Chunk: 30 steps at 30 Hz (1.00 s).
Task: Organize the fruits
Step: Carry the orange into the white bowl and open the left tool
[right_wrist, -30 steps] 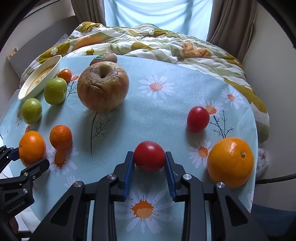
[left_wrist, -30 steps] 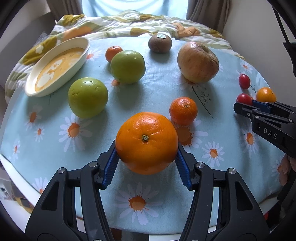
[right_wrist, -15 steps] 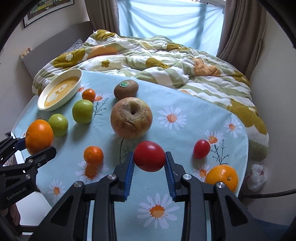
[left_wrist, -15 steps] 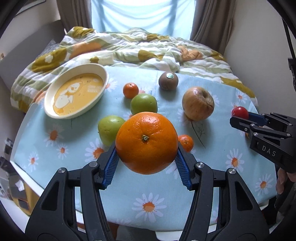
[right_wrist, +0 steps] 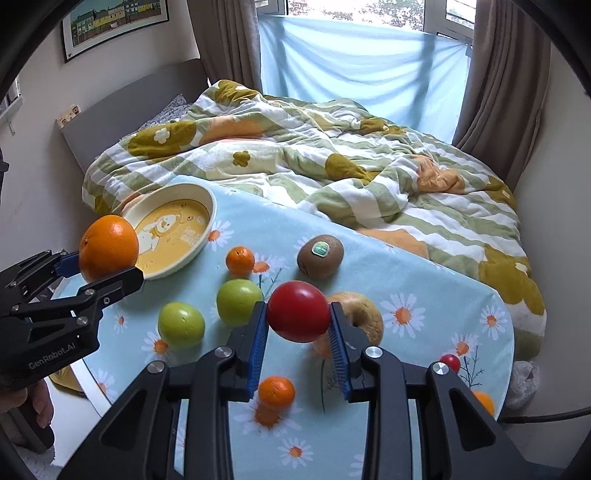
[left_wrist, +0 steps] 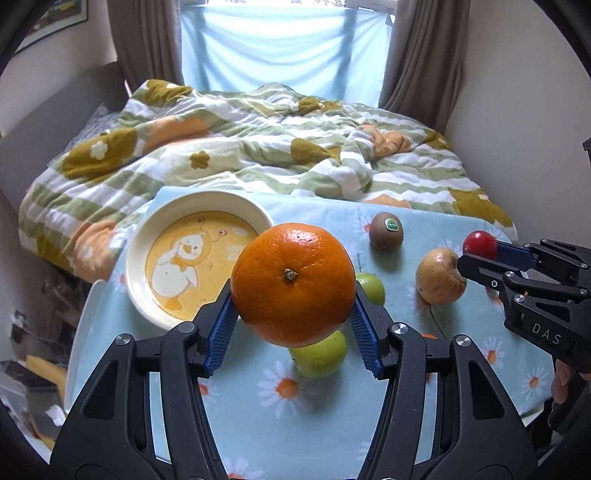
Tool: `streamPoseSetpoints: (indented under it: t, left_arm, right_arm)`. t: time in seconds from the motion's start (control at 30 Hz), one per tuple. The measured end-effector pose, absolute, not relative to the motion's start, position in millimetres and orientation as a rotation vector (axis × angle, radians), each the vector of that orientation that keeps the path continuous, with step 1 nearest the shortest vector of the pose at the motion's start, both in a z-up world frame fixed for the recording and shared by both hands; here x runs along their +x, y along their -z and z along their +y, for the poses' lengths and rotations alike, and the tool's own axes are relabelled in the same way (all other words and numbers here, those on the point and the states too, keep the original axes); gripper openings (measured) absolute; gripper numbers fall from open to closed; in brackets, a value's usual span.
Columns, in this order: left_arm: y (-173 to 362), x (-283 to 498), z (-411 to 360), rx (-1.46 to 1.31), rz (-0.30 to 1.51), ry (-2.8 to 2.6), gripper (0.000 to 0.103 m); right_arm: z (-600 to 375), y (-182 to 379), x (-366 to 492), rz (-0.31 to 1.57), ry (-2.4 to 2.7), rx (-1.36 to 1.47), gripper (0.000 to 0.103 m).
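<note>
Orange fruit [left_wrist: 293, 284] sits clamped in my left claw [left_wrist: 293, 328]; the plate [left_wrist: 142, 236] lies at ten o'clock, nearer this arm. My right claw [right_wrist: 298, 334] grips a tomato [right_wrist: 298, 311].

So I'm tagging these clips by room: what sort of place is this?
Most likely a bedroom. An unmade bed with a flowered quilt and grey headboard sits right behind the daisy-cloth table, with a curtained window beyond and a framed picture on the wall.
</note>
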State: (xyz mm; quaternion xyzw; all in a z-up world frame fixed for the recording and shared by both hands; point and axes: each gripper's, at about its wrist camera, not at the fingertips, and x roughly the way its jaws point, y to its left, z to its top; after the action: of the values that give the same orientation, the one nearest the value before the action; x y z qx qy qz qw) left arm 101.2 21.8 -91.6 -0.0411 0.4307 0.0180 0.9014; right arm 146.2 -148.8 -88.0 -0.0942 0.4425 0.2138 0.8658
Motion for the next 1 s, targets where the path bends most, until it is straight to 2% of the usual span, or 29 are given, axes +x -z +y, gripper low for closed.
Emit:
streamPoseSetpoints:
  t: [0.2, 0.47, 0.77, 1.0]
  left_arm:
    - [98.1, 134.3, 71.1, -0.065, 0.921, 0.008, 0.064]
    - [132.7, 184.1, 125.4, -0.02, 0.981, 0.073, 0.064]
    - [180.9, 227.1, 150.1, 0.057, 1.058, 0.162, 0.064]
    - [190.7, 241.4, 152.7, 0.098, 1.064, 0.207, 0.064]
  right_arm:
    - [-105.6, 88.8, 162.4, 0.945, -0.415, -0.147, 0.03]
    - [-54.8, 106.9, 188.9, 0.982, -0.344, -0.089, 0.03]
    - [-29.2, 124.2, 210.6, 1.031, -0.258, -0.034, 0.03]
    - [-27.6, 131.1, 213.3, 1.054, -0.19, -0.008, 0.03]
